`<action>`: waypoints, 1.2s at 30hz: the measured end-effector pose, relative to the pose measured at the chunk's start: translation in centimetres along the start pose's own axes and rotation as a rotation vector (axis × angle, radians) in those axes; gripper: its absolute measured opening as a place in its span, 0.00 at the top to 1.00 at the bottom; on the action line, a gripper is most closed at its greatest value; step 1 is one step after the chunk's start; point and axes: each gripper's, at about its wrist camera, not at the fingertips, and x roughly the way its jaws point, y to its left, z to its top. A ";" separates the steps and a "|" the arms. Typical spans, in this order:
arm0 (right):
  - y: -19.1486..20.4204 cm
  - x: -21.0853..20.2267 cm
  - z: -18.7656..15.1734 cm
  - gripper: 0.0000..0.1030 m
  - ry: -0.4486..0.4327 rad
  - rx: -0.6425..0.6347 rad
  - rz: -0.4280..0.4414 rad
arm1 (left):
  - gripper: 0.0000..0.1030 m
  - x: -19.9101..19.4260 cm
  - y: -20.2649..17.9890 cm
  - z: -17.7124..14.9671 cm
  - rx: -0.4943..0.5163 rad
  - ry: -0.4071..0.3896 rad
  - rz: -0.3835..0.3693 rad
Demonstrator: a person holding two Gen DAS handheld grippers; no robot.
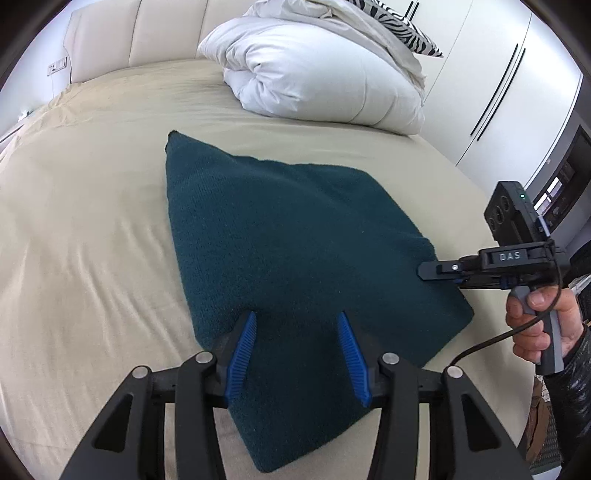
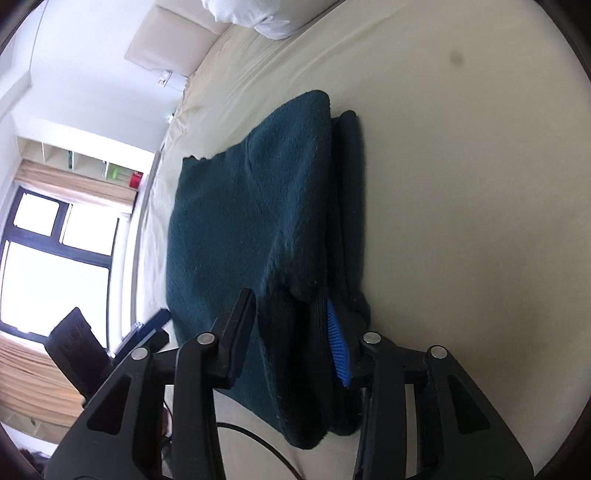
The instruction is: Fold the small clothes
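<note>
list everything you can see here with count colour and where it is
dark teal knitted cloth: one, folded, flat mid-bed
beige bed sheet: one, covers the mattress
white puffy duvet: one, bundled at the far end of the bed
zebra-print pillow: one, black and white, behind the duvet
white wardrobe doors: several, right wall
left gripper: black, blue pads, open over the cloth's near edge
right gripper: black, open, cloth edge between its fingers
hand: one, on the right gripper's handle

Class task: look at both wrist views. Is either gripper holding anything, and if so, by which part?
The left gripper holds nothing: its jaws stand open over the dark green folded cloth. The right gripper has the cloth's near edge between its jaws; whether it grips cannot be told.
</note>
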 end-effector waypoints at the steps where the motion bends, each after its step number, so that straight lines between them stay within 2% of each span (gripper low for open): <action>1: -0.7 -0.3 -0.6 0.82 0.007 -0.004 -0.014 | 0.52 0.6 0.1 -0.1 -0.006 0.013 -0.005; 3: -2.0 -0.7 -1.5 0.90 -0.007 0.032 0.019 | 0.52 0.9 0.3 -0.5 -0.007 0.007 -0.016; 7: -4.5 0.0 -2.7 0.91 -0.048 0.085 0.106 | 0.52 -0.3 0.4 -0.3 -0.012 -0.002 -0.021; 9: -5.1 -0.3 -3.1 0.91 -0.072 0.106 0.142 | 0.52 -1.6 0.5 0.3 0.009 -0.042 0.006; 10: -5.0 -0.7 -3.3 0.90 -0.083 0.110 0.139 | 0.52 -2.3 0.5 0.9 0.029 -0.073 0.045; 11: -4.8 -1.4 -3.6 0.79 -0.092 0.107 0.120 | 0.52 -2.6 0.6 1.6 0.038 -0.094 0.066; 12: -4.5 -2.5 -3.9 0.76 -0.109 0.100 0.072 | 0.52 -2.7 1.0 2.4 0.036 -0.107 0.068; 14: -3.9 -4.4 -4.1 0.75 -0.167 0.088 -0.033 | 0.52 -2.4 1.7 4.3 0.026 -0.119 0.080; 15: -3.5 -6.0 -4.0 0.75 -0.209 0.069 -0.057 | 0.52 -2.1 1.8 5.4 0.036 -0.129 0.091; 17: -3.0 -8.2 -3.1 0.76 -0.251 0.038 0.022 | 0.52 -1.2 2.0 7.3 0.056 -0.138 0.119; 19: -0.5 -7.9 -1.3 0.76 -0.229 -0.037 0.125 | 0.52 0.3 2.6 9.2 0.052 -0.121 0.133; 21: 1.6 -6.4 0.3 0.76 -0.177 -0.104 0.143 | 0.52 2.3 2.8 10.5 0.062 -0.085 0.160; 23: 2.9 -3.7 2.0 0.76 -0.131 -0.124 0.136 | 0.52 5.2 3.3 11.3 0.074 -0.008 0.196; 25: 2.3 -1.1 3.6 0.76 -0.090 -0.084 0.091 | 0.51 7.3 5.0 11.3 0.003 0.047 0.174; 27: 0.8 -0.6 3.8 0.83 -0.078 -0.063 0.040 | 0.50 7.9 6.2 11.0 -0.042 0.039 0.142; 28: -0.1 -0.1 4.1 0.85 -0.081 -0.053 0.038 | 0.50 8.1 6.3 10.8 -0.035 0.034 0.139; 30: -1.7 0.1 4.1 0.98 -0.106 -0.008 0.073 | 0.50 8.3 6.0 10.7 -0.012 0.028 0.152; 31: -2.1 -0.1 3.7 1.00 -0.119 -0.004 0.082 | 0.50 8.4 5.9 10.6 -0.003 0.028 0.159; 34: -4.4 -0.4 3.1 1.00 -0.131 0.034 0.143 | 0.49 8.6 5.8 10.6 0.005 0.028 0.166; 35: -3.6 0.2 3.4 1.00 -0.139 0.044 0.135 | 0.49 8.5 5.7 10.6 0.005 0.026 0.170; 36: -2.7 -0.4 3.3 0.93 -0.152 0.031 0.095 | 0.49 8.5 5.5 10.5 0.014 0.023 0.178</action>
